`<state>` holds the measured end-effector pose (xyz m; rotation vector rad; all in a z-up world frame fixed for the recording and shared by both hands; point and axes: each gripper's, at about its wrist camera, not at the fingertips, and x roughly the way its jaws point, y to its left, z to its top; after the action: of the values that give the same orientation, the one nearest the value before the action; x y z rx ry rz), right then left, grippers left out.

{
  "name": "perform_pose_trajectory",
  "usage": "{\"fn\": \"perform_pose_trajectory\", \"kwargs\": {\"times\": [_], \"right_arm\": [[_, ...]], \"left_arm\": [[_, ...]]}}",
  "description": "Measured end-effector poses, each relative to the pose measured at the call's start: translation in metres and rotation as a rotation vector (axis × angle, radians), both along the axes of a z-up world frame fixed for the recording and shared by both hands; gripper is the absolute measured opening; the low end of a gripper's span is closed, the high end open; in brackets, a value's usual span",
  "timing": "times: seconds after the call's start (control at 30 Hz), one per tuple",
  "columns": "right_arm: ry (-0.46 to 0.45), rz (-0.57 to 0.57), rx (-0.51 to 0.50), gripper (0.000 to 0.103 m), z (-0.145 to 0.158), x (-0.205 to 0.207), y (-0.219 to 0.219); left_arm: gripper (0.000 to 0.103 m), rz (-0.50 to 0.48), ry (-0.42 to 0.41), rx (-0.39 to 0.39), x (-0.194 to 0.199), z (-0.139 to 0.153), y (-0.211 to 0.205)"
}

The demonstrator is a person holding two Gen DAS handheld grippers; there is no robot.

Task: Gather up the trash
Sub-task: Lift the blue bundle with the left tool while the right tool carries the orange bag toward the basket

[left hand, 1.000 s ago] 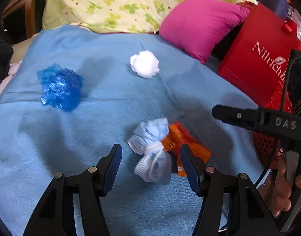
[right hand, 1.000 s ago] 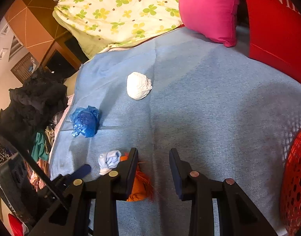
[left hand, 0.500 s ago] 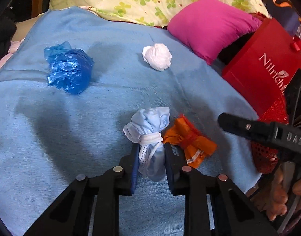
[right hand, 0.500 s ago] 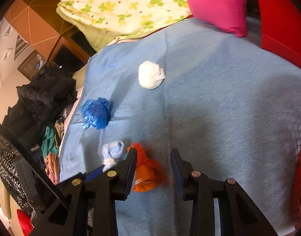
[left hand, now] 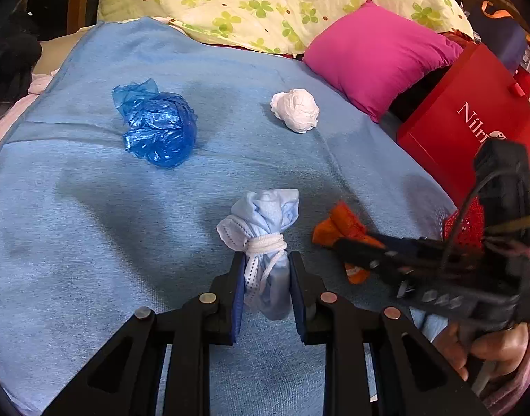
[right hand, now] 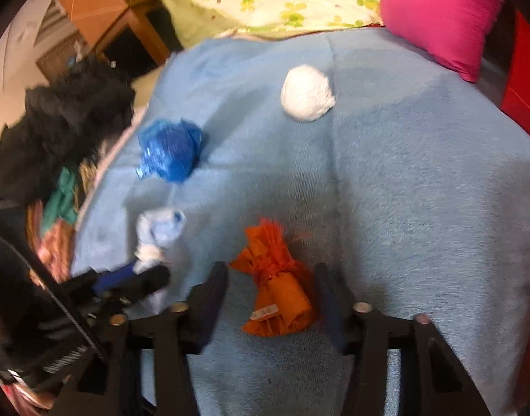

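Gripping mask bundle [left hand: 265,242], left tool [left hand: 266,270]; right tool [right hand: 271,287] closing around orange wrapper [right hand: 275,291].

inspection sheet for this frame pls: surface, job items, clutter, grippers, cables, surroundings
surface: blue blanket on a bed.
job's things: tied face mask, orange wrapper, blue plastic wad, white paper ball.
clutter: clothes pile beside the bed.
grippers: left gripper clamps the mask; right gripper closing, wrapper between its jaws, pads not yet pressing.
cables: black cable on the right gripper.
surroundings: pink pillow, clover-print pillow, red bag, red mesh basket.
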<state>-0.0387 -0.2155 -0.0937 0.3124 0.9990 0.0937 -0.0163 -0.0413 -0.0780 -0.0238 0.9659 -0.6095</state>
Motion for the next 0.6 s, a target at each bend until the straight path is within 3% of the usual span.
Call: {"fn": "perform_pose_trajectory", "kwargs": {"times": [0.1,0.23,0.6], "right_arm": [[-0.013,0.018,-0.058,0.033,0.001,-0.003,0.006],[-0.088,0.012,-0.086,0.033,0.019,-0.016,0.008],[-0.201,-0.059,-0.054,0.032,0.062,-0.044,-0.014]], "left_arm": [[0.025,0.006,-0.015,0.007,-0.001,0.003,0.002],[0.025,0.02,-0.038,0.015,-0.002,0.007,0.006],[0.025,0.06,-0.147,0.058,-0.02,0.021,0.012]]}}
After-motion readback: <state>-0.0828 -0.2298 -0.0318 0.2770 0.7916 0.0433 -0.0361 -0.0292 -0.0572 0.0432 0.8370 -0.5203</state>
